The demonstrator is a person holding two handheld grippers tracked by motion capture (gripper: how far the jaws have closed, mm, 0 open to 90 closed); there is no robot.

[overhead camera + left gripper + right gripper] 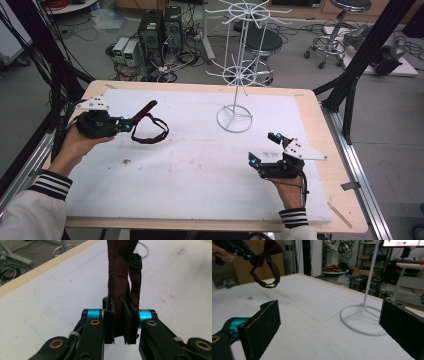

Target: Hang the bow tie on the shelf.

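Observation:
A dark maroon bow tie [148,123] with a looped strap hangs above the left part of the white table cover. My left gripper [125,125] is shut on its bow end; in the left gripper view the fabric [119,290] is pinched between both jaws and the strap with a black clasp [137,263] trails ahead. A white wire display rack [240,70] stands at the table's far middle on a ring base [234,119]. My right gripper [263,148] is open at the near right, holding nothing, its pads [263,327] wide apart. The right gripper view shows the bow tie [265,265] far left.
The white cover [200,165] spans most of the wooden table [325,145]. Small dark specks [126,161] lie on it at the near left. Beyond the table stand computer cases [159,30], cables and stools [264,42]. Black frame posts [360,65] flank both sides.

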